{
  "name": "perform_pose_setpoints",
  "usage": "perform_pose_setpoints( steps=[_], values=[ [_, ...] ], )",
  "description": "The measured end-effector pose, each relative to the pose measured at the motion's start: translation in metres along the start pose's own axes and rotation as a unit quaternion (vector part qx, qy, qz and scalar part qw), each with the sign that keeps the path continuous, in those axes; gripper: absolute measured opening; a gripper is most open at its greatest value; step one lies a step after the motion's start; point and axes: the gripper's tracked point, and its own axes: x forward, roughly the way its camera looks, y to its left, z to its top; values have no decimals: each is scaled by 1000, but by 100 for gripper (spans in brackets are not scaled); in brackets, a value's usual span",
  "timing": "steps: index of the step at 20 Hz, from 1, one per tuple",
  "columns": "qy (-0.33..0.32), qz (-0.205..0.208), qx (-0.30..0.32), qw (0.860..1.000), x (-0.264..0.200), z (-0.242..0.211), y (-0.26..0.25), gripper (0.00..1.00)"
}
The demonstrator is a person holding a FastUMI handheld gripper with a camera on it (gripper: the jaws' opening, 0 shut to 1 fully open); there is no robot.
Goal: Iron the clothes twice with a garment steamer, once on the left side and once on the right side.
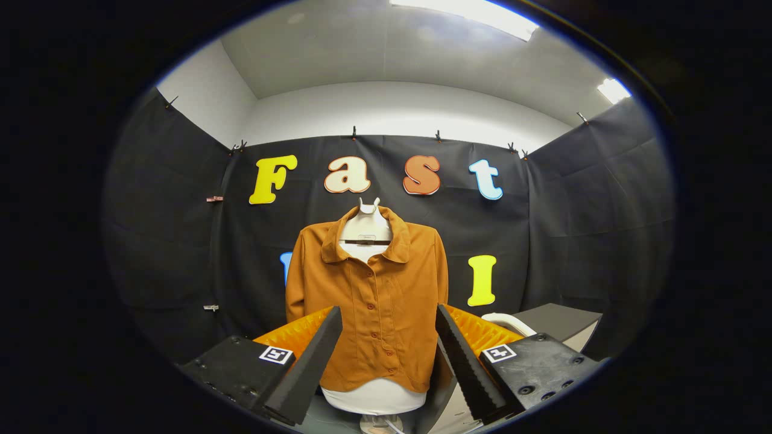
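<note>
A rust-orange buttoned shirt [374, 301] hangs on a white mannequin torso [365, 228] straight ahead, in front of the black cloth wall. My gripper [389, 337] is open, its two fingers spread wide with the shirt's lower front showing in the gap beyond them. Nothing sits between the fingers. A white curved handle [508, 321], perhaps part of the garment steamer, shows just past the right finger, mostly hidden behind it.
A dark box or table top [558, 322] stands low on the right, beside the white handle. The mannequin's white base [375, 399] and stand show below the shirt hem. Black cloth walls close in on the left, back and right.
</note>
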Motion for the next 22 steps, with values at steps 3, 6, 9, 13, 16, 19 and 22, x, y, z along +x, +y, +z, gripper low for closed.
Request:
perform_pose_setpoints(
  steps=[3, 6, 9, 13, 16, 19, 22],
  values=[
    [2, -2, -2, 1000, 0, 0, 0, 98],
    [3, -2, -2, 1000, 0, -1, 1, 98],
    [4, -1, 3, 1000, 0, -1, 1, 98],
    [7, -12, 4, 1000, 1, -2, 0, 98],
    [11, -34, 1, 999, 3, -5, -4, 98],
    [16, -60, 0, 998, 4, -9, -8, 98],
    [21, -81, -13, 996, 0, -15, -5, 98]
  ],
)
